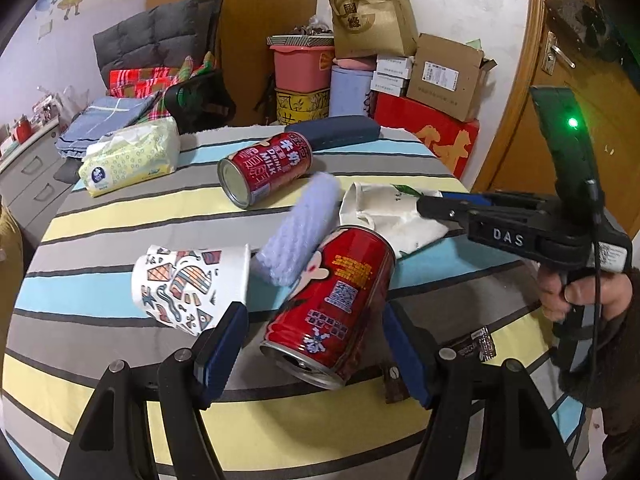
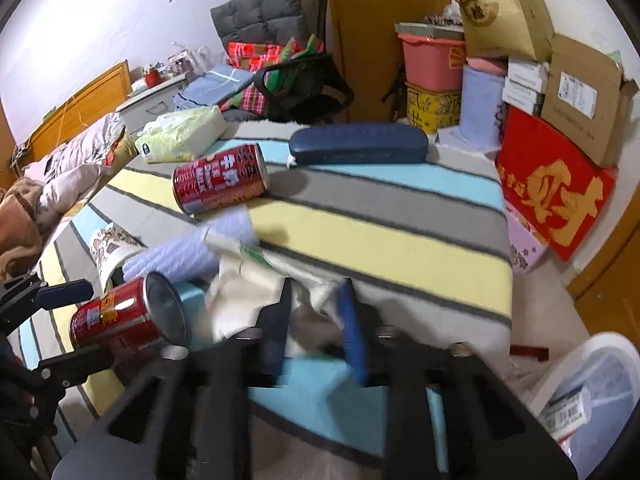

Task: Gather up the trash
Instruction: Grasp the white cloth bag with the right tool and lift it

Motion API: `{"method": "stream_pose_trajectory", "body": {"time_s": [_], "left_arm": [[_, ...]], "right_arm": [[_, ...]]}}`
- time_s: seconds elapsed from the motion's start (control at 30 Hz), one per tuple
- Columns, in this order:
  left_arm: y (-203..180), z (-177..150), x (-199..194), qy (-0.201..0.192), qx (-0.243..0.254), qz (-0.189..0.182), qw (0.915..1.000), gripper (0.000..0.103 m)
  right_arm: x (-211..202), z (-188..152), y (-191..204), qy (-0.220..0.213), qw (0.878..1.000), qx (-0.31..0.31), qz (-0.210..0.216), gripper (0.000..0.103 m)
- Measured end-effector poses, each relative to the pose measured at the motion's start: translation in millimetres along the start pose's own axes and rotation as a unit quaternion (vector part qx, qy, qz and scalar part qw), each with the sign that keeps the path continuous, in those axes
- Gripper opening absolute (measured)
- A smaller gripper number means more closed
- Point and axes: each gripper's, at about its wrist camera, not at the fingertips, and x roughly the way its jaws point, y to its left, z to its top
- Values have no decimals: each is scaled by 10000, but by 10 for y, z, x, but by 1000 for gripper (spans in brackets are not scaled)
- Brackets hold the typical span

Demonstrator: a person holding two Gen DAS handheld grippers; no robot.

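Note:
A red milk can (image 1: 332, 306) lies on its side on the striped table, between the open fingers of my left gripper (image 1: 316, 344); whether the pads touch it I cannot tell. It also shows in the right wrist view (image 2: 128, 312). My right gripper (image 2: 316, 304) has its fingers around a crushed white paper cup (image 2: 256, 280), also seen in the left wrist view (image 1: 394, 216). A patterned paper cup (image 1: 188, 284) lies left of the can. A lilac foam roll (image 1: 300, 232) and a second red can (image 1: 266, 166) lie behind.
A tissue pack (image 1: 130, 158) and a dark blue case (image 1: 336, 130) lie at the table's far side. A brown wrapper (image 1: 476, 346) lies by my left gripper's right finger. A white bin (image 2: 592, 384) with a bag stands on the floor right of the table. Boxes are stacked behind.

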Motion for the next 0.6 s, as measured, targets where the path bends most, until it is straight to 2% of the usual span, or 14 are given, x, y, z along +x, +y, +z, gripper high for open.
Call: {"method": "stream_pose_trajectory", "body": {"time_s": [0.17,0.37,0.47,0.6], "left_arm": [[-10,-34,22,47,-57,19,10000,70],[-56,-28,19,11,-104,25,9999,70],[-54,-20,10,-12,-231,14,9997,69],[-70,-31,2,-16,-270,-18,9996,69]], "right_arm": [[-84,-64,7,-16,9997,49,-231,20],[-268,-218,-155,-36,9933,717,-910,20],[-355,-295,-174,-21,9887,827,-1248,21],[-426,-405,-148,17,9898,910,-1095,21]]}}
